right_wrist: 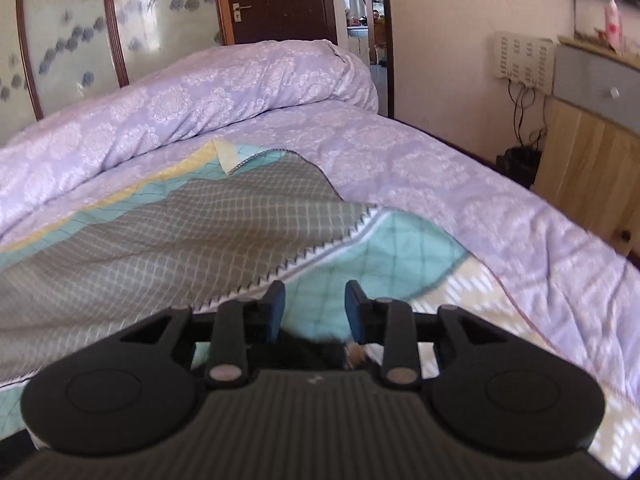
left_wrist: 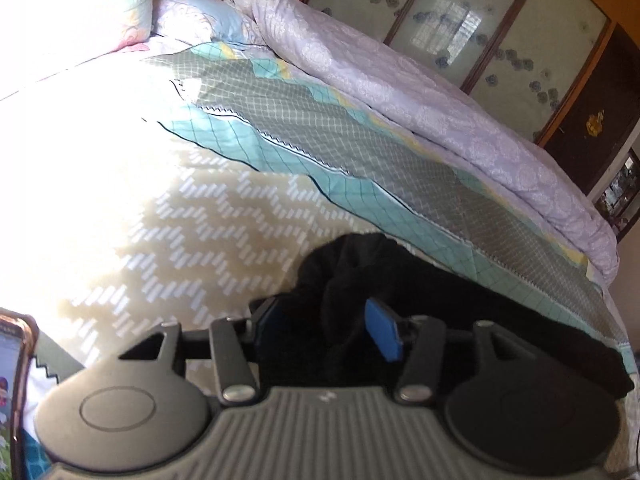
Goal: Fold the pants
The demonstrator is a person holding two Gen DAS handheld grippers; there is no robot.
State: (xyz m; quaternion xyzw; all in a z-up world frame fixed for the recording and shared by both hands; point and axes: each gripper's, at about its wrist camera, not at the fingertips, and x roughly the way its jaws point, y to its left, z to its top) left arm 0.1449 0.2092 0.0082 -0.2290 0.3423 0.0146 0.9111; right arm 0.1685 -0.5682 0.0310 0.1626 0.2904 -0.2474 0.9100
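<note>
- Close up in the left wrist view, the left tongs (left_wrist: 326,326) reach forward over a bed, their two blue-padded fingers (left_wrist: 383,330) standing partly apart.
- A bunched mass of black pants (left_wrist: 360,268) sits between those fingers, rising above them in a soft hump. From the picture alone I cannot tell whether the pads press on the cloth or merely flank it.
- From that hump the black pants stretch away to the right as a long dark strip, lying along the near edge of a patterned bedspread (left_wrist: 280,140) in grey, teal and cream.
- Beyond the bedspread a lilac quilt (left_wrist: 420,92) lies rolled along the far side, with pillows (left_wrist: 120,4) at the upper left. A phone (left_wrist: 12,380) in a case shows at the lower left edge.
- In the right wrist view, the right tongs (right_wrist: 315,310) point at the same bedspread, fingers (right_wrist: 276,308) apart with teal cloth showing through the gap.
- Only a small dark patch of the pants appears here, low down behind the fingertips and close to the body of the tongs, blurred; it does not reach up between the tips.
- Farther off stand a dark door (right_wrist: 276,0) and a wooden cabinet (right_wrist: 592,168) at the right.
</note>
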